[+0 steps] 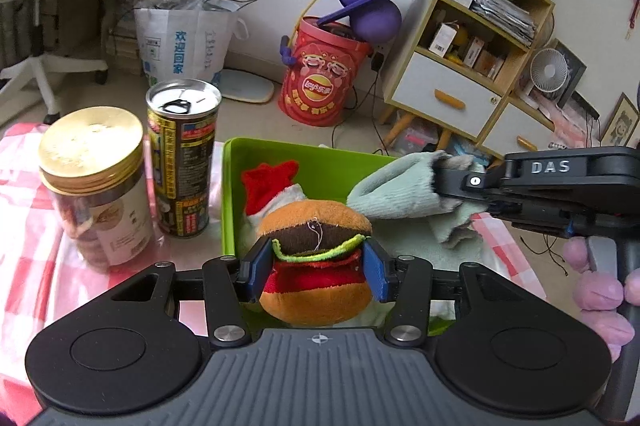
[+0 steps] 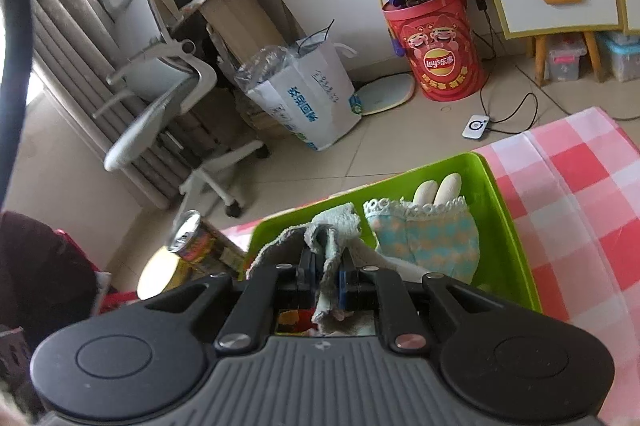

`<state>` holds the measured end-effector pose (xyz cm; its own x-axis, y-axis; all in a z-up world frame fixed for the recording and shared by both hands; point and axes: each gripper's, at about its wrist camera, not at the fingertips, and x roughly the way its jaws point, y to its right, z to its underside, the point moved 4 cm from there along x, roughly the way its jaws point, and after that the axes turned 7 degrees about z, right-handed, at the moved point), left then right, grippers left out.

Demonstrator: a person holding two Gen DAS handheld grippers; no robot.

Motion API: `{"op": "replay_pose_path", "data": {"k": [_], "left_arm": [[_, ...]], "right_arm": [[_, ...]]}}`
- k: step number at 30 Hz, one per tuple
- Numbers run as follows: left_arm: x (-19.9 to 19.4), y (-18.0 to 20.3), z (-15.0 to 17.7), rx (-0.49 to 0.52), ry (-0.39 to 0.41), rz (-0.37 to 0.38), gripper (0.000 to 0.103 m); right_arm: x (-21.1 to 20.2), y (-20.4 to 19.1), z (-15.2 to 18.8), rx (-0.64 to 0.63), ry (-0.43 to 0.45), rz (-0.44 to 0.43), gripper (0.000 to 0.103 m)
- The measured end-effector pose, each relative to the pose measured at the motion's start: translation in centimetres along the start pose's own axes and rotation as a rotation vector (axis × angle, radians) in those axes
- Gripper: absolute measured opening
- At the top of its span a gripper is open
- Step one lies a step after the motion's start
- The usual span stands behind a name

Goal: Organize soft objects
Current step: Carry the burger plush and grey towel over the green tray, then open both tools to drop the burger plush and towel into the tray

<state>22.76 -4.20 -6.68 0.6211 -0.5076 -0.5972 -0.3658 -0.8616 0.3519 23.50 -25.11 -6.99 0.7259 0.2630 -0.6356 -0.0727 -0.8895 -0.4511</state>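
The left tool (image 1: 316,264) is clamped on the plush hamburger (image 1: 316,258) directly above the green bin (image 1: 228,194), while the right tool (image 2: 324,276) pinches the green towel (image 2: 328,238) over it.

A plush burger (image 1: 316,258) and pale green towel (image 1: 400,190) hang over the green bin (image 1: 320,162), each pinched.

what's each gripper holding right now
Left gripper: shut on the plush hamburger toy.
Right gripper: shut on the pale green fuzzy cloth.

Can (image 1: 182,154) beside jar (image 1: 94,182), left of bin (image 1: 229,194).
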Motion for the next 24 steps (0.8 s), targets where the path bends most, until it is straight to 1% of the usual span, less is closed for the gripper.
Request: {"op": "replay_pose_path", "data": {"k": [4, 8, 14, 15, 17, 19, 21, 23, 24], "left_arm": [[1.0, 0.3, -0.4, 0.025, 0.007, 0.000, 0.049], [2.1, 0.2, -0.7, 0.011, -0.001, 0.005, 0.049], [3.5, 0.1, -0.5, 0.009, -0.043, -0.033, 0.050], [3.4, 0.1, -0.4, 0.011, -0.043, -0.034, 0.051], [3.1, 0.1, -0.4, 0.015, -0.038, -0.039, 0.058], [2.8, 0.1, -0.3, 0.013, -0.030, -0.031, 0.061], [2.3, 0.2, -0.2, 0.018, -0.021, -0.033, 0.063], [1.8, 0.5, 0.0, 0.030, -0.014, -0.026, 0.072], [1.4, 0.6, 0.1, 0.034, -0.009, -0.022, 0.074]], "right_arm": [[1.2, 0.0, -0.1, -0.025, -0.004, 0.034, 0.000], [1.8, -0.1, 0.0, -0.061, 0.002, 0.071, 0.000], [2.0, 0.2, 0.3, -0.062, -0.008, 0.083, 0.000], [1.8, 0.2, 0.3, -0.062, -0.012, 0.077, 0.000], [1.4, 0.1, 0.3, -0.065, -0.017, 0.065, 0.000], [0.9, 0.1, 0.2, -0.068, -0.021, 0.055, 0.000], [0.3, 0.2, 0.1, -0.061, -0.021, 0.044, 0.013], [-0.5, 0.4, 0.0, -0.049, -0.017, 0.036, 0.022], [-1.0, 0.4, -0.1, -0.044, -0.012, 0.038, 0.024]]}}
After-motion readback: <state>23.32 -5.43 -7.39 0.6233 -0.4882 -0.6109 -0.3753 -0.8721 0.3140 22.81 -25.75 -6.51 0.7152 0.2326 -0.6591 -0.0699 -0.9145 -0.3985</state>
